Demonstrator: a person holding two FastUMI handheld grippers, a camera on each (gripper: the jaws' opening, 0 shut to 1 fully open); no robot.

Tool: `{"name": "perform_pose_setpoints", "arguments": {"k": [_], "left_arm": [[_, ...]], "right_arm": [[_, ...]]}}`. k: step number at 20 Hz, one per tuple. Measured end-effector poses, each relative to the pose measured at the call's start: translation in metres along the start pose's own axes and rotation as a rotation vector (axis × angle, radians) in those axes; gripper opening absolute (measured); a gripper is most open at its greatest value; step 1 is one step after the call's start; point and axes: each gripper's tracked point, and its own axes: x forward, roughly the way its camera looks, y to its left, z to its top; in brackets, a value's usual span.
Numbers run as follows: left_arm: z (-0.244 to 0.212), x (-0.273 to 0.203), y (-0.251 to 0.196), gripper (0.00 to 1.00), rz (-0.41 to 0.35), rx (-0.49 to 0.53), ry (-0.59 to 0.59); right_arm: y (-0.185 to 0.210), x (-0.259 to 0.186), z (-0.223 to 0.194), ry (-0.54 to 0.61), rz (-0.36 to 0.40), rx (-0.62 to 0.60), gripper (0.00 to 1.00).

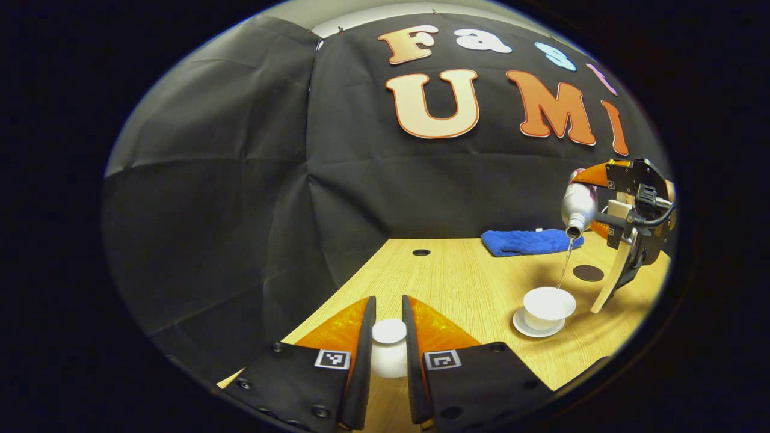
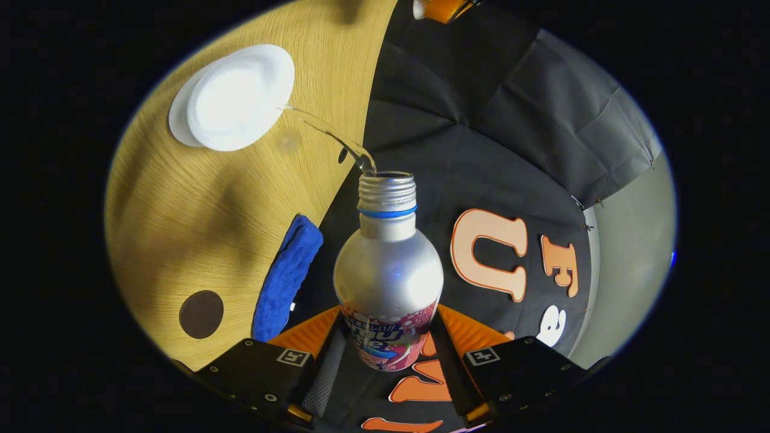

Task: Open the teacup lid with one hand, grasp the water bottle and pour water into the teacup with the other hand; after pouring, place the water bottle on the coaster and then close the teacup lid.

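The teacup lid (image 1: pixel 389 346) held in the left claw (image 1: pixel 388 361) is plain white. That claw's fingers (image 1: pixel 434 328) are orange with a faceted texture, on black bodies bearing small black-and-white square markers. Ahead to the right, the teacup (image 1: pixel 548 307) and saucer (image 1: pixel 537 328) are white on the pale, wood-grained bench (image 1: pixel 457 282). Beyond them lie a bright blue towel (image 1: pixel 529 242) and a dark brown round coaster (image 1: pixel 588 273). The water bottle (image 2: pixel 388 276) in the right claw (image 2: pixel 388 355) is silver with a blue neck ring and a pink, white and blue printed label.
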Motion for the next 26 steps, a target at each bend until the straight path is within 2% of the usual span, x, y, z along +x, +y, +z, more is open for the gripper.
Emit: {"name": "perform_pose_setpoints", "arguments": {"k": [9,18,26], "left_arm": [[-0.007,0.003,-0.003,0.31,-0.011,-0.008,0.017],[-0.009,0.002,-0.002,0.31,-0.014,0.002,0.019],[-0.002,-0.002,-0.004,0.31,-0.01,0.004,0.005]], "right_arm": [[0.018,0.0,0.018,-0.05,0.027,-0.071,0.78],[0.017,0.0,0.045,-0.106,-0.049,-0.177,0.78],[0.022,-0.004,0.052,-0.13,-0.061,-0.211,0.78]]}}
